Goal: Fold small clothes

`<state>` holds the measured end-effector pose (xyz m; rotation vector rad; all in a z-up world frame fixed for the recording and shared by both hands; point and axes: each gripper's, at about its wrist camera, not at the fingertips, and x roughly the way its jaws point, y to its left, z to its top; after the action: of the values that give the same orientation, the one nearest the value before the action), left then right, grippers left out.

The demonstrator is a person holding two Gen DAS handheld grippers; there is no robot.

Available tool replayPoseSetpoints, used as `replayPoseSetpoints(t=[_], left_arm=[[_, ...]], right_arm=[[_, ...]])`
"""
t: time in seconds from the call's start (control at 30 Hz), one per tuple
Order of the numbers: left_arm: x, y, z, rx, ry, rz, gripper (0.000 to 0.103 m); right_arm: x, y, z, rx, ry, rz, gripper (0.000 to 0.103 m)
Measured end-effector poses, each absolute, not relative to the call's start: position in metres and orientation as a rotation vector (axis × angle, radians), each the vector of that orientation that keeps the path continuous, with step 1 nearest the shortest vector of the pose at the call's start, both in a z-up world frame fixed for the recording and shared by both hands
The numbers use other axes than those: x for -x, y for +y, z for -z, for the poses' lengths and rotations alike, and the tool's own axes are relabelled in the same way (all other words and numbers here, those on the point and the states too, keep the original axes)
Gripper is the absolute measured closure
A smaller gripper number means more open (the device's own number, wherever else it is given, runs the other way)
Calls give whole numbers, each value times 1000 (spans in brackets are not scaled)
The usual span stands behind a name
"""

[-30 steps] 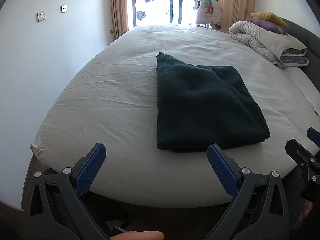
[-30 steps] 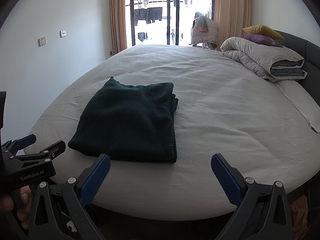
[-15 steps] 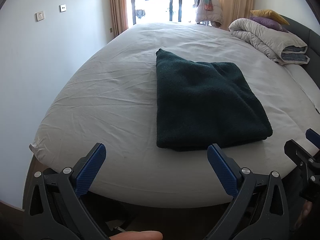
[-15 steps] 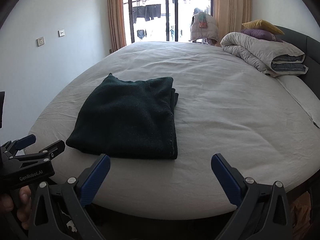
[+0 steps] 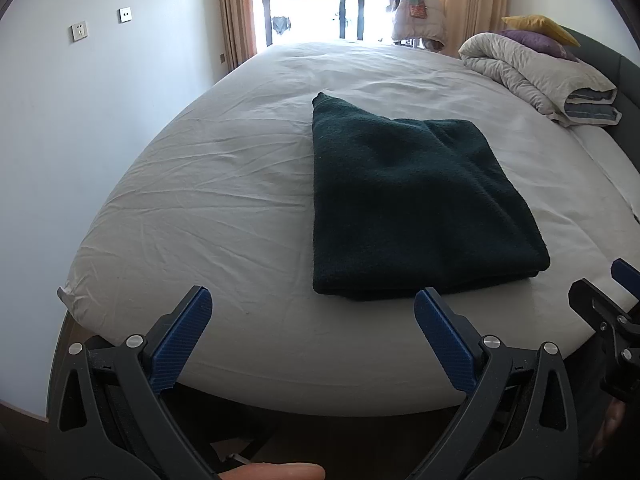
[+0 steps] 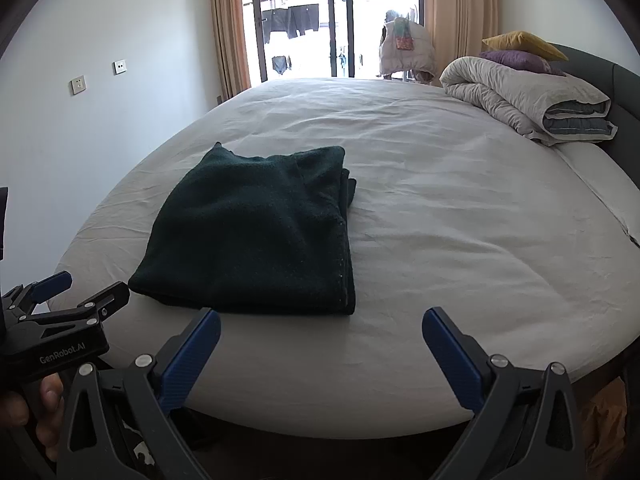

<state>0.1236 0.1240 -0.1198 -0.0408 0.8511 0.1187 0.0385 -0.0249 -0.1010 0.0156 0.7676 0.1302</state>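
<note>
The bed [image 5: 224, 216] fills most of both views: a wide mattress under a pale, lightly creased sheet, its near edge rounded (lens distortion adds to the curve). Beyond the bed's far edge stand glass doors [image 6: 336, 20] flanked by beige curtains [image 6: 228, 28]. At the bed's head end lies a rolled grey quilted duvet [image 6: 520, 96], with a purple cushion [image 6: 516, 59] and a yellow cushion [image 6: 520, 42] resting on it.

The dark green garment [image 5: 408, 204] lies flat on the bed near its front edge, folded into a thick rectangle of fuzzy, fleece-like fabric with stacked layers showing along one side.

My left gripper [image 5: 312, 320] and my right gripper [image 6: 320, 336] hover at the bed's front edge, each with blue-padded fingers [image 6: 192, 356] spread wide and holding nothing.
</note>
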Motion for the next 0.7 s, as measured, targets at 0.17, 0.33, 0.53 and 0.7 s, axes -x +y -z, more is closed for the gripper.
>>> replayPoseSetpoints(t=[0.17, 0.33, 0.53, 0.7], left_arm=[[-125, 124, 121, 40, 855, -119, 0], [-124, 124, 121, 41, 854, -120, 0], [-126, 123, 122, 40, 851, -120, 0], [-125, 123, 122, 40, 851, -120, 0]], right_arm=[[-39, -24, 102, -17, 770, -130, 0], [-39, -24, 102, -17, 768, -131, 0], [-39, -25, 102, -17, 771, -130, 0], [-39, -25, 102, -18, 770, -131, 0]])
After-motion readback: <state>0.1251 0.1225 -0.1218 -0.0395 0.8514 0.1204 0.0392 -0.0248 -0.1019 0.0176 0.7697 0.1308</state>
